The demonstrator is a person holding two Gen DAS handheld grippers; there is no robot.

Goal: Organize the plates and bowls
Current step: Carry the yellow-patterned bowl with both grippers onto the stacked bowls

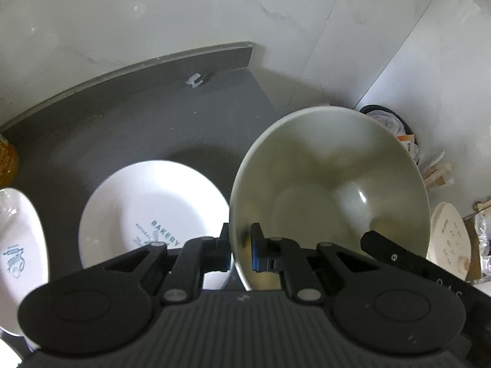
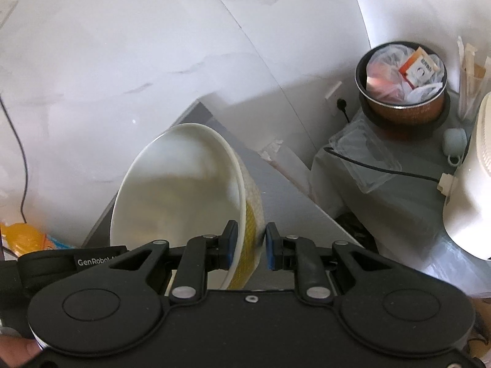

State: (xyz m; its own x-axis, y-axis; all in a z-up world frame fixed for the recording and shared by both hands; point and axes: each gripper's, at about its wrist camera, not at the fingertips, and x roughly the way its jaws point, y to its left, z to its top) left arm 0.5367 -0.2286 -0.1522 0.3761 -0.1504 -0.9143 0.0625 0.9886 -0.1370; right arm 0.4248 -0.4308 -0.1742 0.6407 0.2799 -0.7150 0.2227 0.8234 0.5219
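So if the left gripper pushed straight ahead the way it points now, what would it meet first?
Nothing new: the left gripper already grips the rim of the cream bowl, which would travel with it. Beyond lies bare dark countertop, then probably the white wall; depth is unclear.

**Left wrist view: bowl held by rim above table**

The left gripper (image 1: 240,247) is clamped on the rim of a cream bowl (image 1: 331,190), one pad inside and one outside. The bowl is tilted, its interior facing the camera. On the dark table (image 1: 129,122) lies a white "BAKERY" plate (image 1: 153,202); a second printed plate (image 1: 18,245) lies at the left edge.
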